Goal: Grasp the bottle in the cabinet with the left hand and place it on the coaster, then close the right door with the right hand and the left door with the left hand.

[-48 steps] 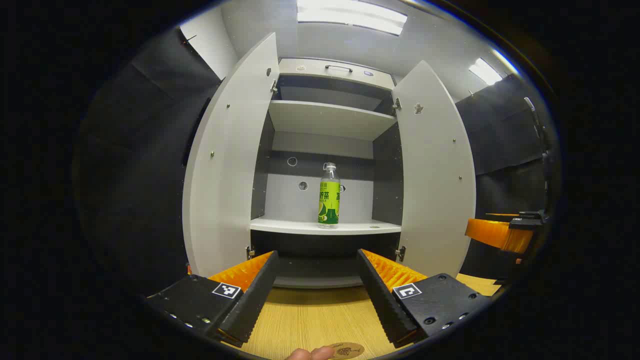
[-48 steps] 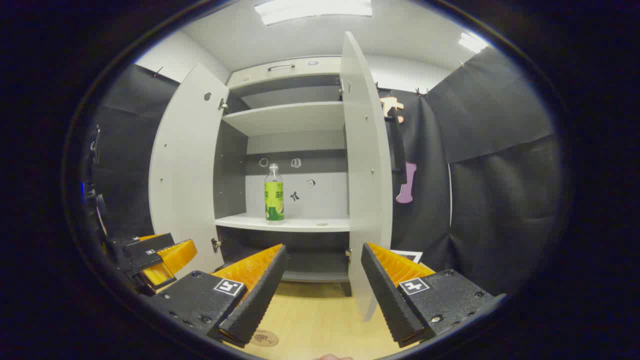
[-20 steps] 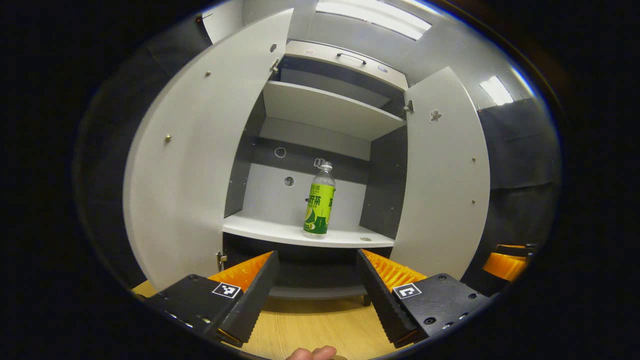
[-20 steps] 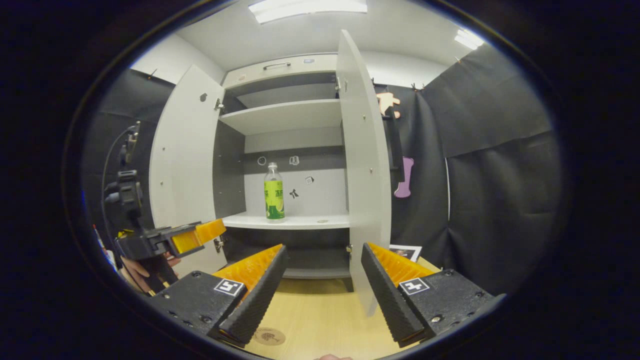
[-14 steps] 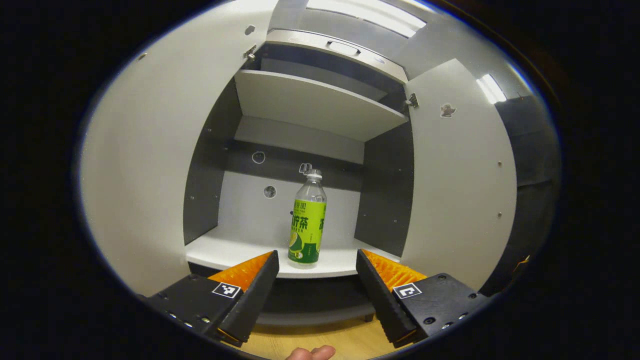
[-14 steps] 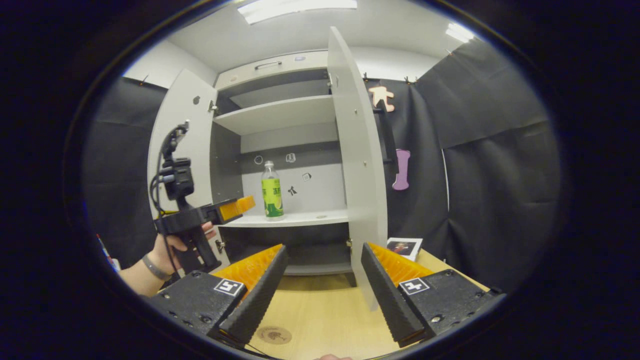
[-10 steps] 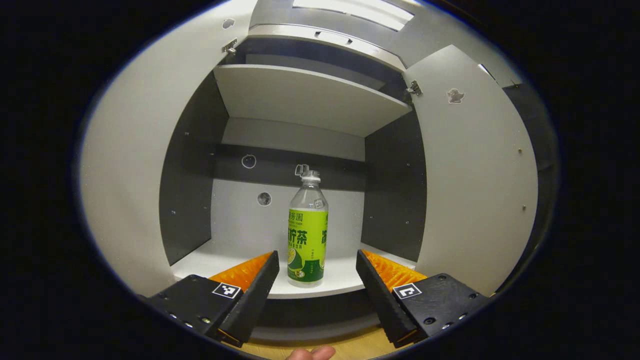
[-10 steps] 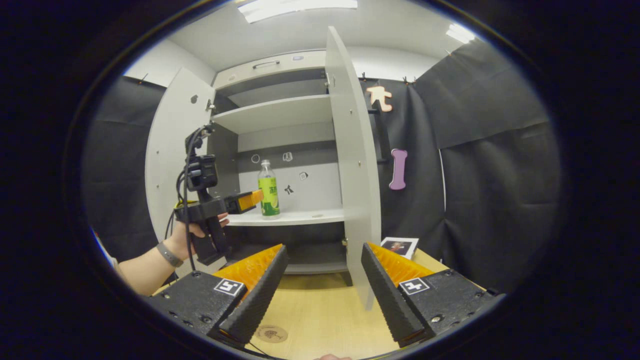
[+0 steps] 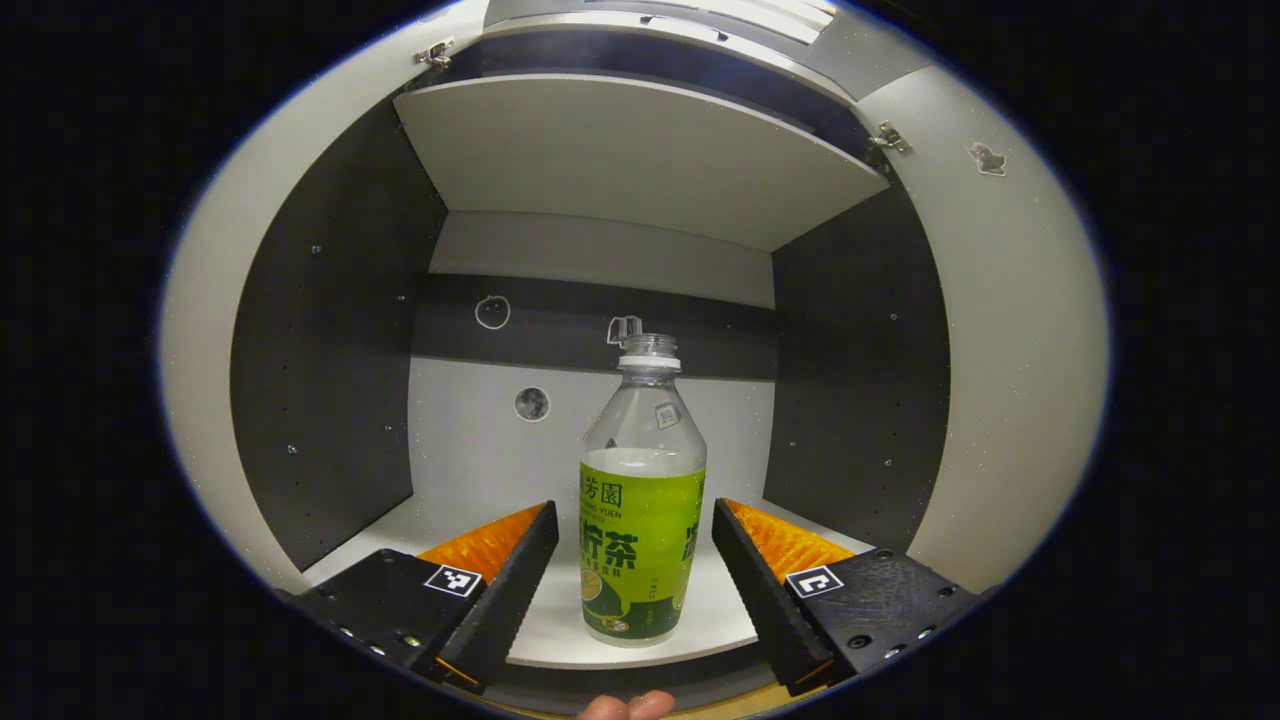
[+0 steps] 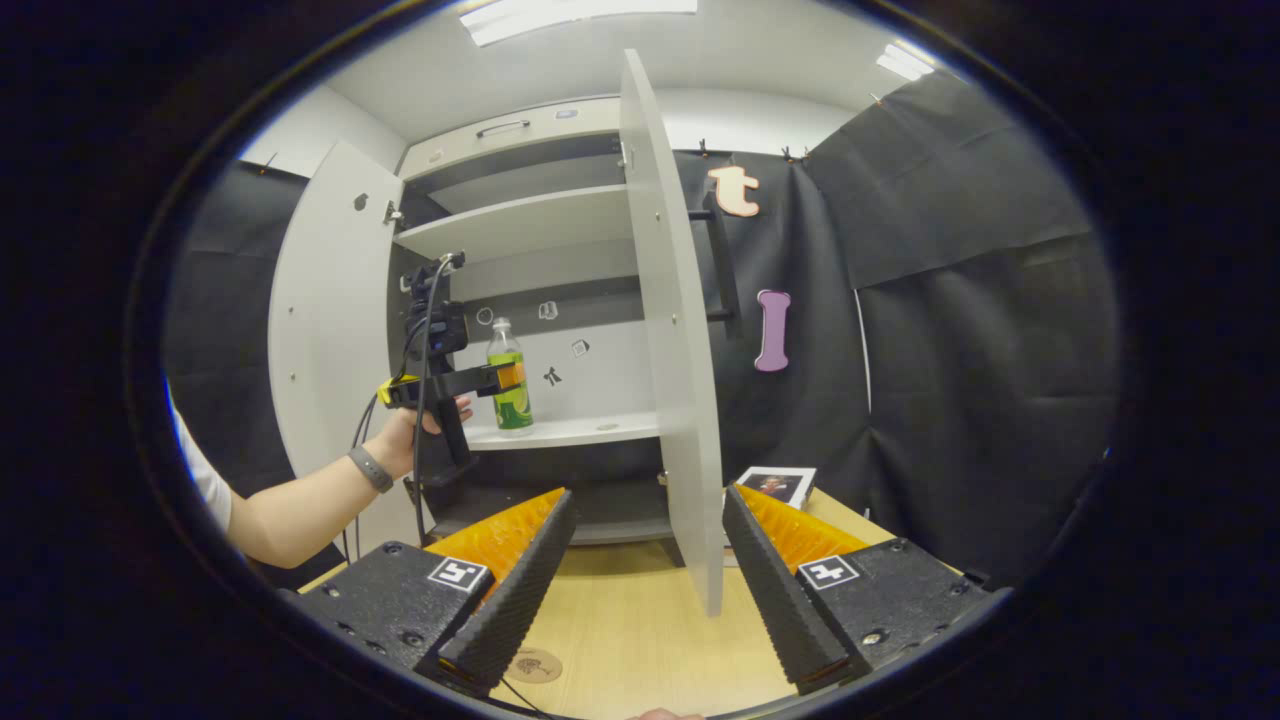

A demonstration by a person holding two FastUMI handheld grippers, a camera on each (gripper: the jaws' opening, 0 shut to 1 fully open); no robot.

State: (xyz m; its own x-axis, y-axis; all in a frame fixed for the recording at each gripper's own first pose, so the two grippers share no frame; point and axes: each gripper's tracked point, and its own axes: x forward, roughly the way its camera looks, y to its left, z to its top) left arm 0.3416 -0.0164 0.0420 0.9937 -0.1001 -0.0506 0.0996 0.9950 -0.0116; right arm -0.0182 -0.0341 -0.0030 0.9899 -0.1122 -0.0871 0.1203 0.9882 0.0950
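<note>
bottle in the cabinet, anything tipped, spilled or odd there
Nothing stands out. The bottle stands upright on the shelf, capped, between the open fingers of the left gripper, with no spill visible.

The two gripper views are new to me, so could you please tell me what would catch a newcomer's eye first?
First comes the green-labelled bottle, upright on the cabinet's lower shelf between the fingers of the open left gripper, which do not touch it. In the right gripper view, the right door stands wide open, edge-on to the camera, above the open right gripper, with a small round coaster low on the wooden table.
</note>
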